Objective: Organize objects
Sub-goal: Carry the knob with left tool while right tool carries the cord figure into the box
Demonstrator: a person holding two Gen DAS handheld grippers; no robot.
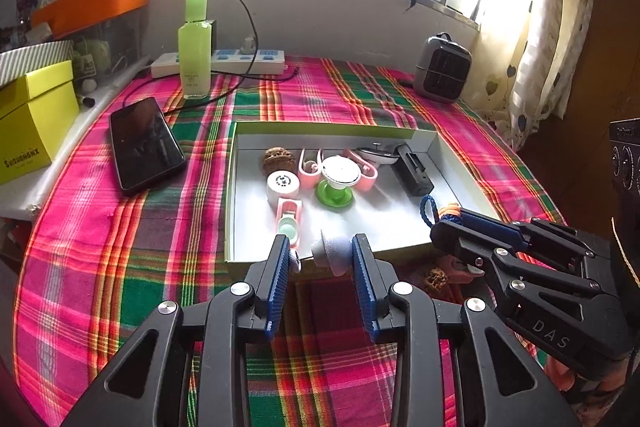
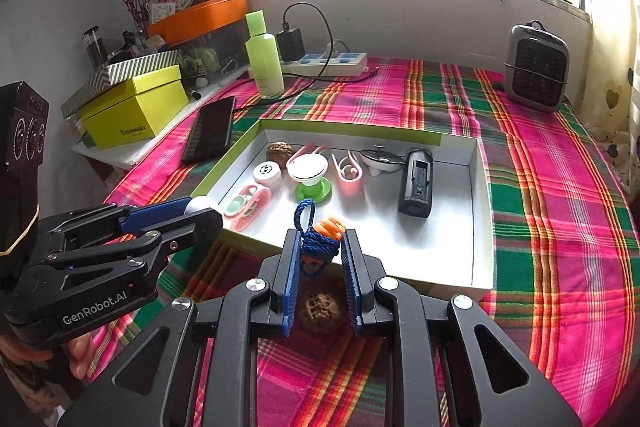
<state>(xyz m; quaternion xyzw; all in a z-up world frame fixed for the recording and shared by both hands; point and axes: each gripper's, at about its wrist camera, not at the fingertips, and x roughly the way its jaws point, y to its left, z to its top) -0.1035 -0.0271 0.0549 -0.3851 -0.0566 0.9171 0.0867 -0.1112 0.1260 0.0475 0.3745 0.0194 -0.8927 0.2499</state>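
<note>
A: Far left, off the cloth: yellow box [image 2: 136,107]. Then the phone [image 1: 146,145], face up on the plaid cloth [image 1: 120,235], and the green bottle [image 1: 195,45] upright behind it. None of it touched.

B: And the tray?

A: White tray [image 2: 482,227], mid-table, open side up. Already holds a walnut [image 2: 279,151], a round white case [image 2: 267,174], pink clips, a green-footed stand [image 2: 310,173], a black block [image 2: 417,183] at the right end. Looks like the collecting bin, so I judge loose items go in there.

B: Left gripper?

A: Left gripper [image 1: 320,257] hovers at the tray's near rim, jaws narrowed on a white-grey cap [image 1: 334,251]. The cap sits at the fingertips, against the right pad; contact with the left pad I cannot confirm. A small white part shows by the left tip.

B: Right one?

A: Right gripper [image 2: 321,247] is beside it, also over the near rim. Jaws nearly together, pinching a blue cord charm [image 2: 318,241] with an orange top; the loop sticks up past the tips. Held high at the tips, probably so it drops clean into the tray.

B: Anything left out?

A: A second walnut [image 2: 322,307] on the cloth, directly below the right jaws, outside the tray. Heater [image 2: 536,67] stands far right.
</note>
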